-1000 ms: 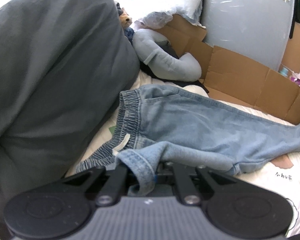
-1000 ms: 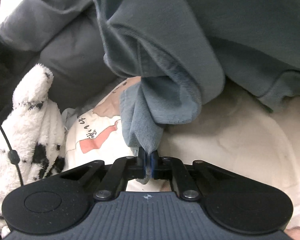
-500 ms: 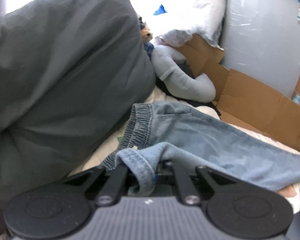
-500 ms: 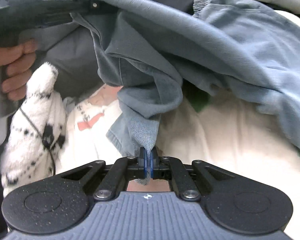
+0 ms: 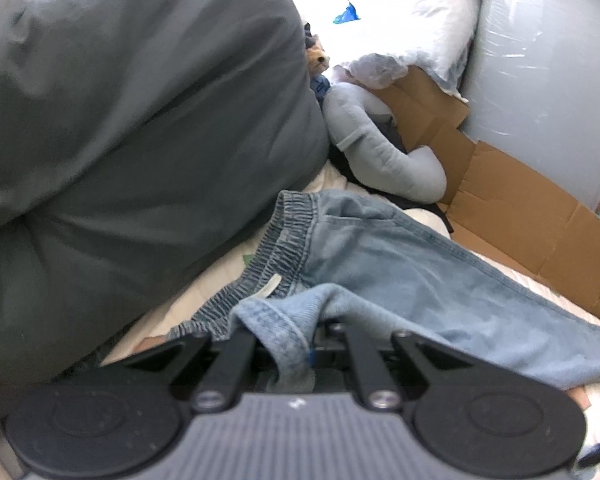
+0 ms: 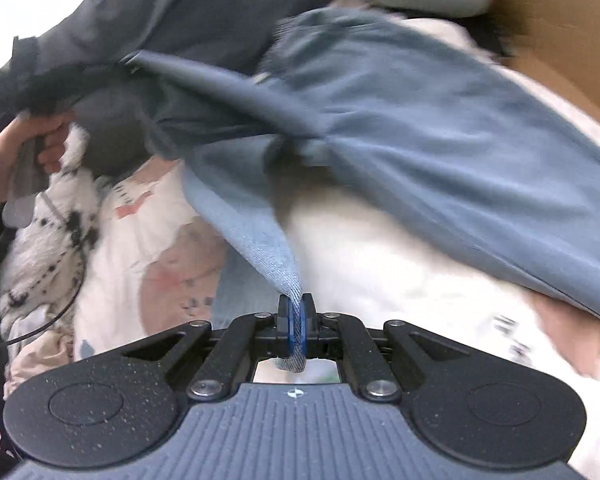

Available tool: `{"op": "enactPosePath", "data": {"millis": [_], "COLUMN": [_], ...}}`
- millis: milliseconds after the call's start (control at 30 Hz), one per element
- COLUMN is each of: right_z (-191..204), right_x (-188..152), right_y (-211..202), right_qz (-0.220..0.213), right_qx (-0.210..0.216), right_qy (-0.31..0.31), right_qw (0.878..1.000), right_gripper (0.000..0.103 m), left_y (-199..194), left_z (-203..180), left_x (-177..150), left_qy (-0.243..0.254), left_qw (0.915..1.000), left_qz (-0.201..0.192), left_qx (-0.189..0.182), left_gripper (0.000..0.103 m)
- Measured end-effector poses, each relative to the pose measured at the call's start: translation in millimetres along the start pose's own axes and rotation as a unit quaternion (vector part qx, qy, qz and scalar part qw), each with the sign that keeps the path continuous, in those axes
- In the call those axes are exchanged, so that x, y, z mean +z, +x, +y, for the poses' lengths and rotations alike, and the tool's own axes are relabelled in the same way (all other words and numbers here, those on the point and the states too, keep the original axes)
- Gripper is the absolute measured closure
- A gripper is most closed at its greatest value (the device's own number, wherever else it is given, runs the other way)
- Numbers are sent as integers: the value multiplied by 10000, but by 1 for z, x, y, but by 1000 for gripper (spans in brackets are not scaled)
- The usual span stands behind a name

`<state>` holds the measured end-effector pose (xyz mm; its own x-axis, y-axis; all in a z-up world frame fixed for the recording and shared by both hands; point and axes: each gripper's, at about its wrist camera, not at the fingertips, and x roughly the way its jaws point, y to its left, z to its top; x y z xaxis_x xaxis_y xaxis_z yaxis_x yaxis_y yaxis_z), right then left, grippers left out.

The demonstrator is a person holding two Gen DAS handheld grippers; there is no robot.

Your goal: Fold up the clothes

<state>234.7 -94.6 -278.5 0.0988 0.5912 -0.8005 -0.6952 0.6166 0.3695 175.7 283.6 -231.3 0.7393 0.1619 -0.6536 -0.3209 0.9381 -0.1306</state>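
Light blue denim trousers [image 5: 400,256] with an elastic waistband lie across a pale printed bed sheet [image 6: 372,264]. My left gripper [image 5: 292,354] is shut on a hem of the trousers, the cloth bunched over its jaws. In the right wrist view the same trousers [image 6: 440,128] stretch from upper left to right, blurred by motion. My right gripper [image 6: 297,318] is shut on a narrow corner of the denim, pulled taut toward me. At far left of that view a hand [image 6: 24,148] holds the other gripper's handle.
A big dark grey pillow [image 5: 132,128] fills the left. A light grey curved cushion [image 5: 384,152], flattened cardboard [image 5: 512,204] and a white pillow [image 5: 404,20] sit at the back. A white spotted fluffy blanket [image 6: 48,236] lies at the left of the right wrist view.
The right gripper has pulled back and away, drawing its denim corner taut and showing more sheet. The left gripper has shifted left and lifted slightly, still holding the hem.
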Motion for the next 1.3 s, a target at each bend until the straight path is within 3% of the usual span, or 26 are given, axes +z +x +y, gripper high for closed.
{"op": "enactPosePath", "data": {"millis": [367, 733, 1000, 1300], "right_z": [-49, -91, -86, -91], "right_x": [-31, -21, 3, -42], "right_y": [-97, -195, -251, -277], "right_qz": [-258, -434, -800, -589], "right_qx": [-1230, -2572, -3098, -3210], "right_qy": [344, 41, -200, 151], "right_qw": [9915, 9654, 9472, 9451], "right_gripper": [103, 103, 103, 103], "left_y": [1, -8, -26, -39], "left_z": [4, 6, -8, -17], "left_x": [-9, -18, -22, -67], "left_qy": [-317, -665, -1210, -1483], "left_qw": [9993, 9969, 9899, 9797], "left_qz": [184, 375, 581, 1235], "left_qx": [13, -172, -453, -550], "left_gripper": [97, 97, 97, 97]}}
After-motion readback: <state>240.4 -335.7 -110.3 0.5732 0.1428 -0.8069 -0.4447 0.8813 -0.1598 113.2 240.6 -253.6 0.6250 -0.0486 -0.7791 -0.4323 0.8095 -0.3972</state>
